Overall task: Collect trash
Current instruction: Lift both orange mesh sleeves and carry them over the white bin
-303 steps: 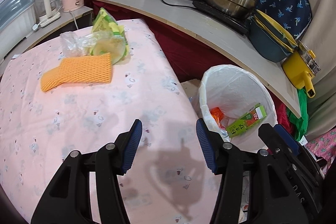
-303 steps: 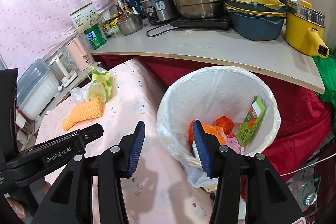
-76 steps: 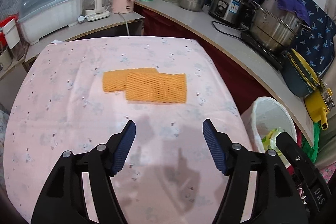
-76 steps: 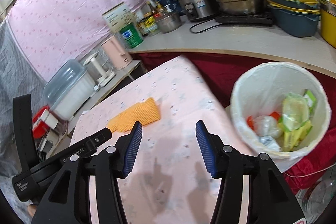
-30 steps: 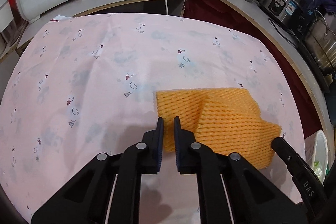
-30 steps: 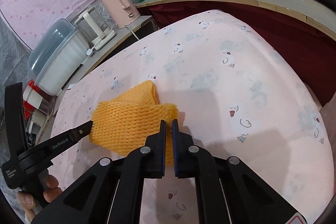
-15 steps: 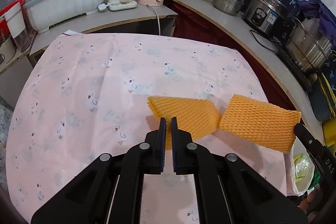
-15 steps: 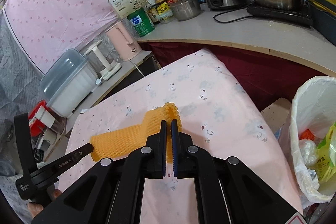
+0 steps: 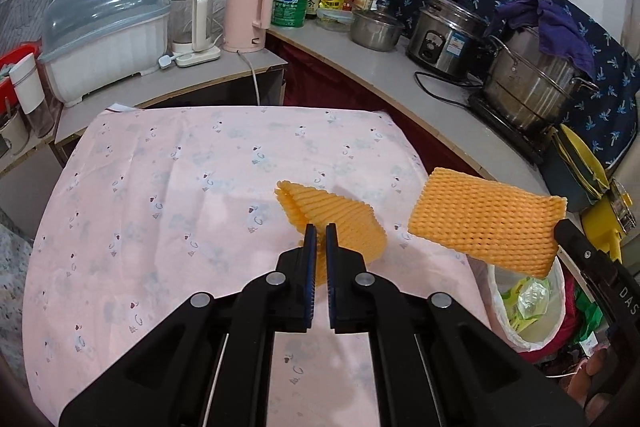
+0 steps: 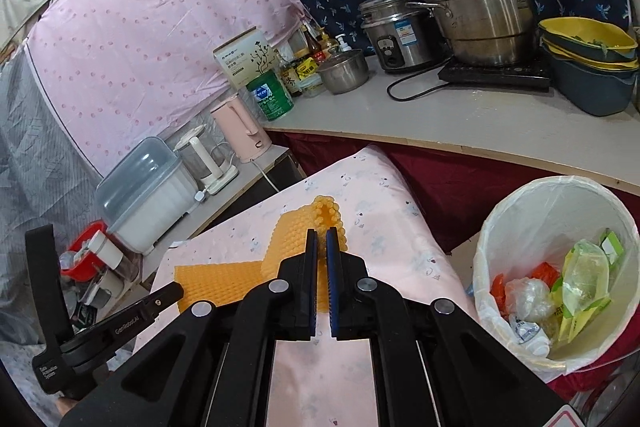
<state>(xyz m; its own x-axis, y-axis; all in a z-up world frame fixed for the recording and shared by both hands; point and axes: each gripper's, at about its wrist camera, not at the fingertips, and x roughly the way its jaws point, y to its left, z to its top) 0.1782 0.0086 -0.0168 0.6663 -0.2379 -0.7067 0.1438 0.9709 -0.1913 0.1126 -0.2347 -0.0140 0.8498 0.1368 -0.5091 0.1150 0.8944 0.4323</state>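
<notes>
Pink-clothed counter (image 9: 160,211), kitchen corner: two orange foam nets held aloft, one per tongs.

Your left tongs (image 9: 318,239) angle down over the cloth, clenched on a folded orange foam net (image 9: 340,219) that hangs clear of the surface. Your right tongs (image 10: 319,241) point less steeply, clenched on a second orange foam net (image 10: 324,215); in the left view that net (image 9: 484,219) floats flat above the counter's right edge, just over the bin. Legible writing: "GenRobot.AI" on the left tongs' body in the right view, "DAS" on the right tongs' body in the left view. White-lined trash bin (image 10: 500,227) stands beside the counter, holding green and yellow wrappers (image 10: 584,279), a clear crumpled bag (image 10: 528,299) and an orange scrap (image 10: 542,273).
</notes>
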